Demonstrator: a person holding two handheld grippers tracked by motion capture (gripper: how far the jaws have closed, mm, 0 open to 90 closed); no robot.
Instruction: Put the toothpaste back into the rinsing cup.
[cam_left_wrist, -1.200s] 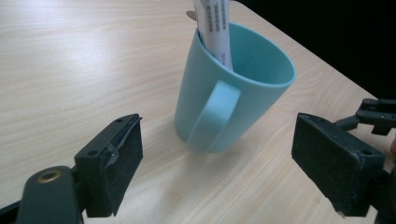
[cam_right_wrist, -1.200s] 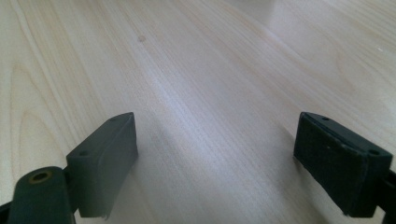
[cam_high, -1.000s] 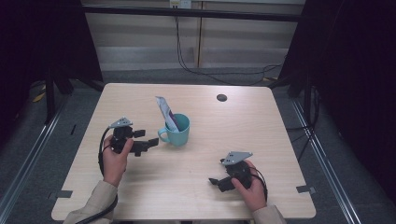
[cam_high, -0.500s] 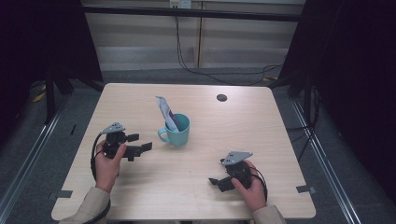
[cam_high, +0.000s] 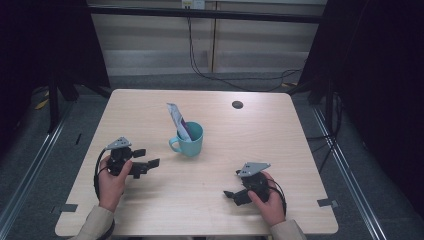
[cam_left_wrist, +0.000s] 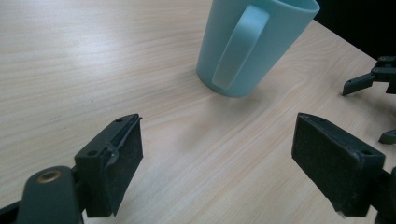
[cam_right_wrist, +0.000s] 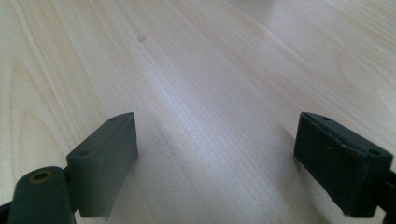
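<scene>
A teal mug (cam_high: 189, 140) stands upright on the wooden table (cam_high: 300, 150), and a slim packet (cam_high: 177, 119) sticks up out of it, leaning away toward the left and back. What else the mug may hold I can't make out from here. Its handle (cam_high: 174, 145) points toward the left tongs.

The left tongs (cam_high: 145, 158) sit low over the table just short of the mug, aimed at it, with the person's left hand (cam_high: 111, 181) wrapped round the grip. The jaws are spread wide and there's nothing between them but bare wood. From the left gripper view the mug (cam_left_wrist: 254, 42) rises straight ahead of the jaws and a little beyond them, handle (cam_left_wrist: 239, 49) facing the camera, well clear of either pad (cam_left_wrist: 123, 158). Neither jaw touches the mug or the packet.

The right tongs (cam_high: 231, 194) rest near the front edge, well apart from the mug, which lies ahead of them and off to their left. The right hand (cam_high: 270, 202) holds them from behind, and a grey three-cornered plate (cam_high: 253, 168) sits on top. Their jaws are also wide apart, pinching nothing. In the right gripper view the two black pads (cam_right_wrist: 343, 161) hang just above the wood grain, with plain table (cam_right_wrist: 201, 84) in the gap. In the left gripper view, the tips of the right tongs (cam_left_wrist: 369, 81) peek in at the far right edge, beyond the mug.
</scene>
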